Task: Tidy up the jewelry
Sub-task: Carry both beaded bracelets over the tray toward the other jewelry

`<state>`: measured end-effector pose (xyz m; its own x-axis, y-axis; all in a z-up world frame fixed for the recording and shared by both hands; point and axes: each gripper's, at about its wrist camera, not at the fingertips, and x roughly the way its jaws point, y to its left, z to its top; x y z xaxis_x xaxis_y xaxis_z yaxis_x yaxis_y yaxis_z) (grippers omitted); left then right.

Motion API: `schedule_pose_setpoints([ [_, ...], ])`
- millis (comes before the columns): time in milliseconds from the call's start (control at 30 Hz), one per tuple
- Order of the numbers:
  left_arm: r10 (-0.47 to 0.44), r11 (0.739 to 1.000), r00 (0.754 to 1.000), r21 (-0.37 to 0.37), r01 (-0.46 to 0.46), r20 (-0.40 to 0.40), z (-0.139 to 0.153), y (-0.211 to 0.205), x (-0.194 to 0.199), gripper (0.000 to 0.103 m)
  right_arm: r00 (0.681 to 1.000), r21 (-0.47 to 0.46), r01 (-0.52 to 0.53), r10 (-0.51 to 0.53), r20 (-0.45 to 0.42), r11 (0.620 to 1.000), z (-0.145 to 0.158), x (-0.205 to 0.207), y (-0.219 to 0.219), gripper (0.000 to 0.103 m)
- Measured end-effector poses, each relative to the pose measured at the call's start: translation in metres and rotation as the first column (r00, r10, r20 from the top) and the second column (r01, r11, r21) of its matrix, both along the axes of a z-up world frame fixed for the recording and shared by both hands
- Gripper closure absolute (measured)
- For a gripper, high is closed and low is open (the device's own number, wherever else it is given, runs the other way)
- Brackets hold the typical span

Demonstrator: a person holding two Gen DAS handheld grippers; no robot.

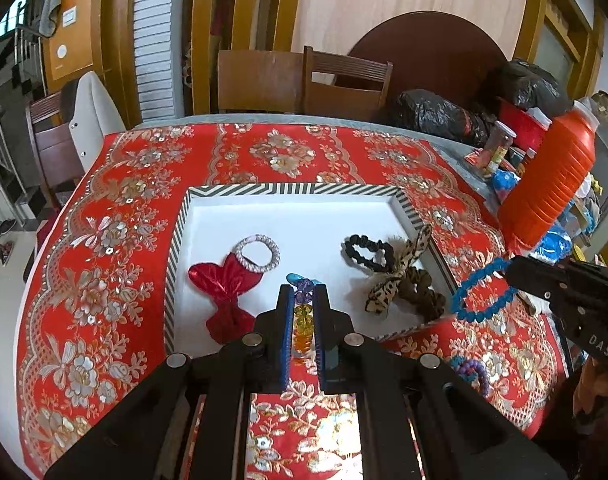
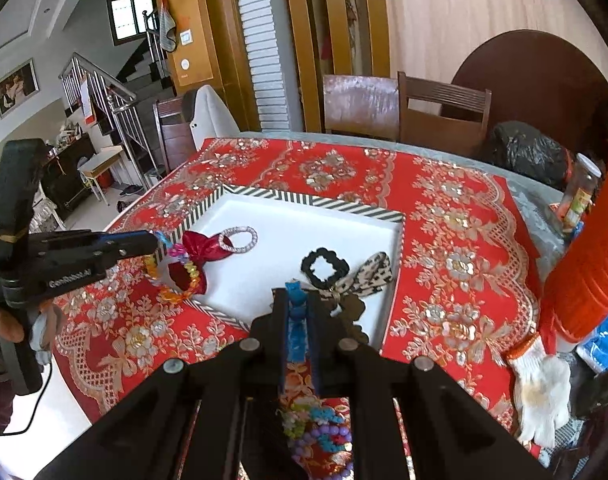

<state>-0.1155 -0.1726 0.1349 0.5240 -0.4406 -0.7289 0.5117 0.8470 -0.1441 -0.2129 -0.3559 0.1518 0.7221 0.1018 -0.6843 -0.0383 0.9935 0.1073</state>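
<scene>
A: What does the left gripper (image 1: 303, 300) hold?
B: Its fingers (image 1: 286, 320) are clamped on a multicoloured bead bracelet (image 2: 176, 276). In the right wrist view that bracelet hangs at centre left of the frame, over the near left rim of the tray (image 2: 304, 200).

A: And the right gripper (image 2: 298, 308)?
B: Its fingers (image 2: 280, 320) are clamped on a blue scrunchie (image 1: 482, 290), which shows as a ring at the right of the left wrist view, just outside the tray's right rim.

A: What lies in the tray?
B: On the white floor, a red satin bow (image 1: 228, 288) with a pale braided ring (image 1: 258, 253) at its upper end, left of centre. To the right, a black scrunchie (image 1: 364, 250), a leopard-print bow (image 1: 400, 276) and a brown scrunchie (image 1: 422, 292), bunched together and touching.

A: Anything still on the counter (image 1: 104, 240)?
B: A purple and blue beaded piece (image 1: 470, 370) lies on the red floral cloth at lower right of the left wrist view, near the tray's corner. A white work glove (image 2: 540, 388) lies at lower right of the right wrist view, beside an orange ribbed container (image 1: 548, 184).
</scene>
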Motion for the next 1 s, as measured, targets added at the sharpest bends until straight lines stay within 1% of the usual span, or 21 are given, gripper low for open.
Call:
schedule_pose_setpoints([
  [133,0.010,1.000,1.000,0.021,-0.010,0.011,-0.002,-0.005,0.007,0.095,1.000,-0.016,-0.010,0.010,-0.007,1.000,0.000,0.010,0.004,0.094],
  [400,0.019,0.998,1.000,0.056,-0.020,0.016,-0.016,-0.015,0.019,0.095,0.999,-0.006,0.002,-0.002,-0.042,1.000,-0.012,0.032,0.003,0.094],
  [633,0.019,0.998,1.000,0.056,-0.018,-0.010,-0.023,-0.021,0.031,0.095,0.998,-0.003,0.016,-0.016,-0.063,1.000,-0.019,0.051,0.000,0.094],
  [833,0.013,0.999,1.000,0.042,-0.011,-0.028,-0.026,-0.030,0.037,0.095,0.996,-0.007,0.035,-0.036,-0.077,0.999,-0.022,0.070,-0.007,0.094],
  [933,0.009,0.999,0.999,0.039,-0.008,-0.039,-0.029,-0.036,0.040,0.095,0.996,-0.021,0.043,-0.044,-0.083,0.999,-0.022,0.084,-0.010,0.094],
  [1000,0.007,0.999,0.999,0.032,-0.006,-0.050,-0.032,-0.040,0.042,0.095,0.994,-0.013,0.052,-0.053,-0.093,0.999,-0.024,0.096,-0.015,0.094],
])
